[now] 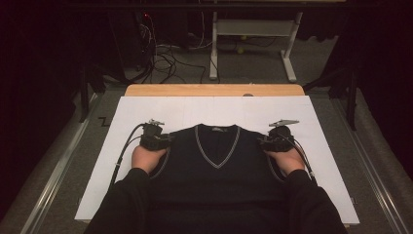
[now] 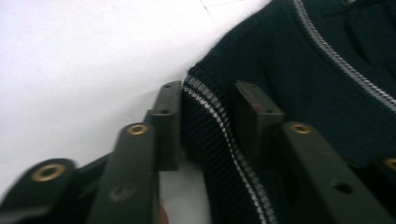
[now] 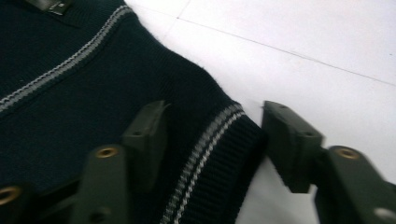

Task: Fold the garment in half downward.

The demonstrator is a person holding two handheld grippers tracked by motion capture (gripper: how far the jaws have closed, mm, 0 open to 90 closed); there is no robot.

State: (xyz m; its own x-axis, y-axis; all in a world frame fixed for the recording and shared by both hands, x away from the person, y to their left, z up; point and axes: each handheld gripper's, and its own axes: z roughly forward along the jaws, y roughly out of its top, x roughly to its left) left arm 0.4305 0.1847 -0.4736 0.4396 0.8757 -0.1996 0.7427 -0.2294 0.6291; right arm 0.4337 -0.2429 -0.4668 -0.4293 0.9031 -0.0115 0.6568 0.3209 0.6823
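The vest's (image 1: 216,161) 2 striped armhole edges lie between the parted jaws of each gripper (image 2: 208,91) (image 3: 215,109).

A dark knit vest (image 1: 214,163) with grey-striped trim lies flat, each shoulder's armhole edge between a gripper's jaws.

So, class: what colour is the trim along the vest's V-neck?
Grey-and-white striping on the dark navy vest; the V-neck trim shows best in the high view.
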